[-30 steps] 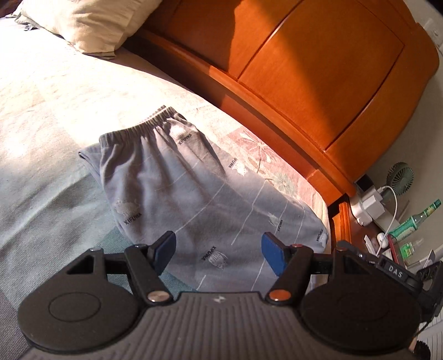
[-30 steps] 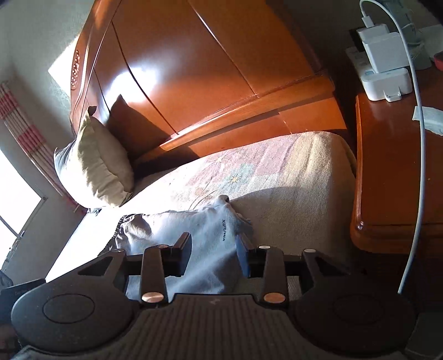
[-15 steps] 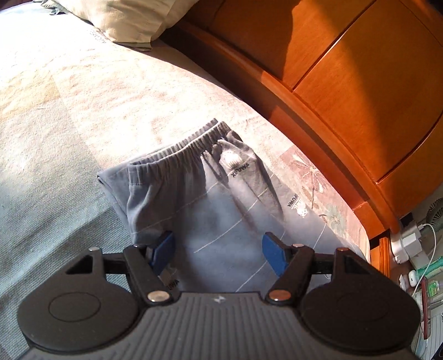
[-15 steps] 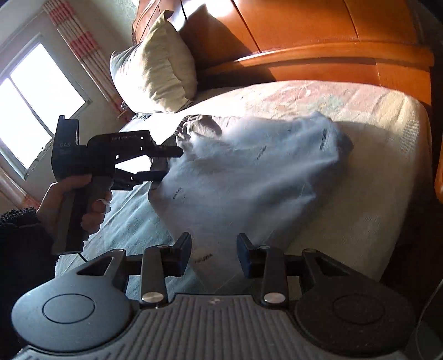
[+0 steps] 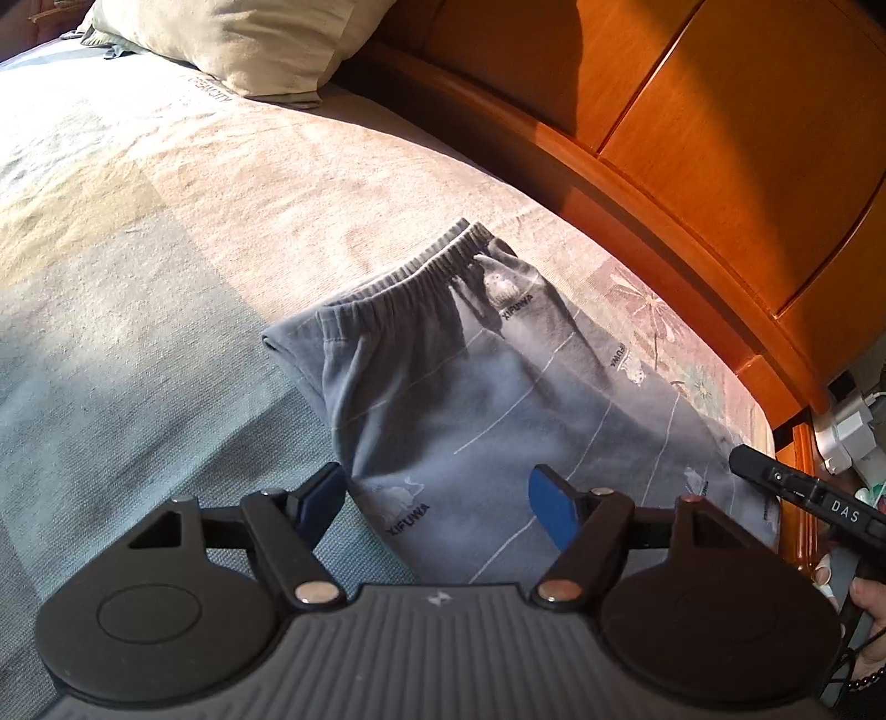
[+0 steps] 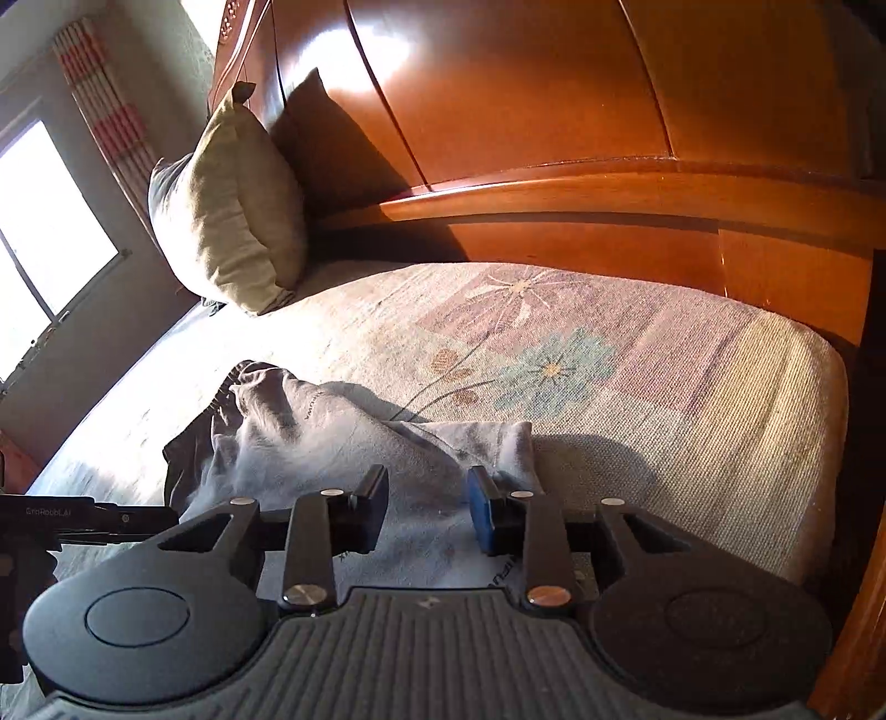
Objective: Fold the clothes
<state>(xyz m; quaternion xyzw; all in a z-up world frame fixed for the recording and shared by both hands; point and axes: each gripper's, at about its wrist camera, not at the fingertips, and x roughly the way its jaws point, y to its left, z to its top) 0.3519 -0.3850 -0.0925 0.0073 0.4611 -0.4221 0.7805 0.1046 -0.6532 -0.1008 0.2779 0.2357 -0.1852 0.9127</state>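
Grey pants (image 5: 487, 399) lie flat, apparently folded leg-over-leg on bed (image 5: 138, 232); left gripper (image 5: 437, 501) and right gripper (image 6: 426, 509) both spread, empty; further folds unclear.

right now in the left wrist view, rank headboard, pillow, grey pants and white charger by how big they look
1. headboard
2. grey pants, closer to the camera, so its lead over the pillow is unsure
3. pillow, cut off by the frame
4. white charger

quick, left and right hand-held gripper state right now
Left hand-held gripper: open, holding nothing, over the grey trousers.
Right hand-held gripper: open, holding nothing, over the same trousers.
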